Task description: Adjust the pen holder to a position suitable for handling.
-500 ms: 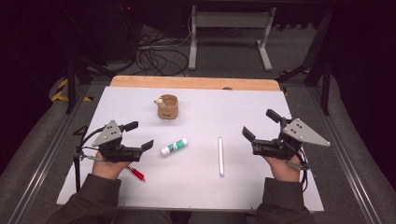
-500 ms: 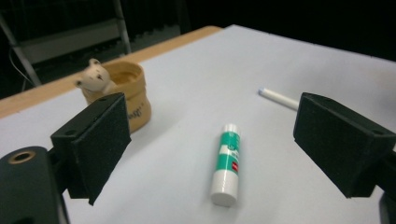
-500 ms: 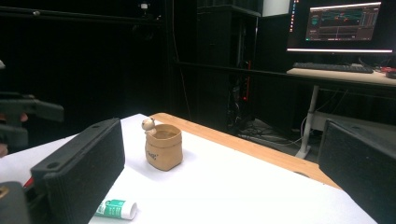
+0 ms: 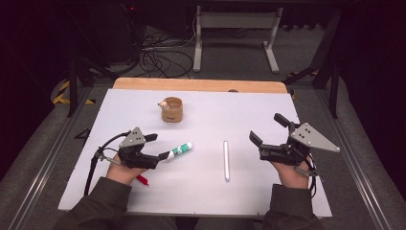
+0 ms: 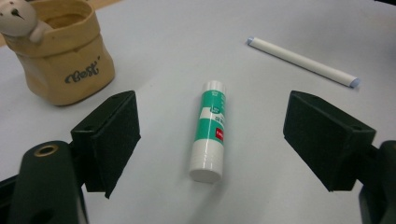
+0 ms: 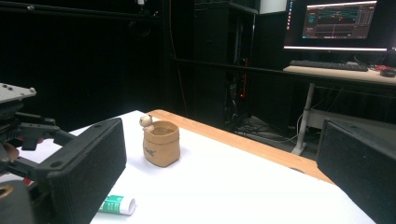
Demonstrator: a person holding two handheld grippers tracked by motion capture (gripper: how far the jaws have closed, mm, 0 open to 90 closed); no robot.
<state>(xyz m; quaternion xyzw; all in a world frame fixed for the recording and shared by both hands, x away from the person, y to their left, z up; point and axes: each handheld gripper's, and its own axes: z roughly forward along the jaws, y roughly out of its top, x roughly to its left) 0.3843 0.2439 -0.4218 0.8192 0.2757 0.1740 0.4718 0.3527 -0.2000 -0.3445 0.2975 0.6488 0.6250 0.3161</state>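
Observation:
A green-and-white glue stick (image 4: 180, 150) lies on the white table top (image 4: 206, 196), left of centre. My left gripper (image 4: 158, 146) is open just left of it, the nearer jaw tip close to the stick's end. In the left gripper view the glue stick (image 5: 210, 130) lies lengthwise on the table between and just beyond the wide-open jaws of my left gripper (image 5: 218, 135), which touch nothing. My right gripper (image 4: 268, 129) hovers open at the right, holding nothing. Its own view shows the right gripper (image 6: 224, 163) spread wide.
A tan pot (image 4: 172, 109) with a small bear figure on its rim stands at the back. A white pen (image 4: 226, 160) lies at centre. A red pen (image 4: 142, 180) pokes out under the left hand. Beyond the table stand a desk, monitor (image 6: 338, 23) and keyboard (image 6: 327, 65).
My left gripper has moved right, up to the glue stick. The glue stick, the white pen and the right gripper have stayed put.

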